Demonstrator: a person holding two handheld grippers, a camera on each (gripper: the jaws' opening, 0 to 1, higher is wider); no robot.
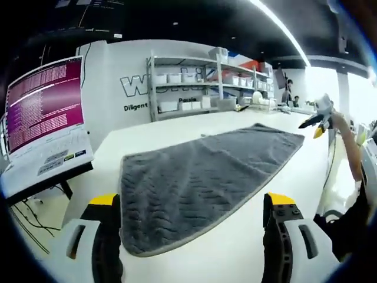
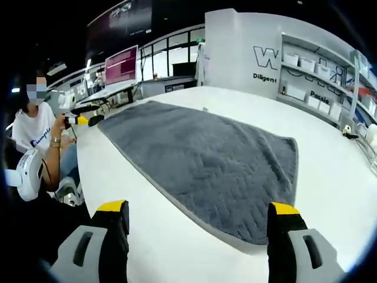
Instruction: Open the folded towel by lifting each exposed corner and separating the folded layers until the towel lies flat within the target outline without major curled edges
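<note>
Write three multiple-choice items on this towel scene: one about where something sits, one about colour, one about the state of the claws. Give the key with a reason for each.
1. Where does the towel lie?
A. On the white table
B. On the shelves
C. On the floor

2. What colour is the towel?
A. Red
B. Grey
C. Yellow

3. What are the left claw and right claw doing?
A. Both open, holding nothing
B. Both shut on the towel
C. One is pinching a towel corner

Key:
1 A: in both views the towel is spread on the white tabletop, while the shelves stand behind it by the wall.
2 B: its ribbed cloth is dark grey with a paler edge.
3 A: each claw's yellow-tipped jaws stand wide apart with nothing between them, near the towel's edge.
</note>
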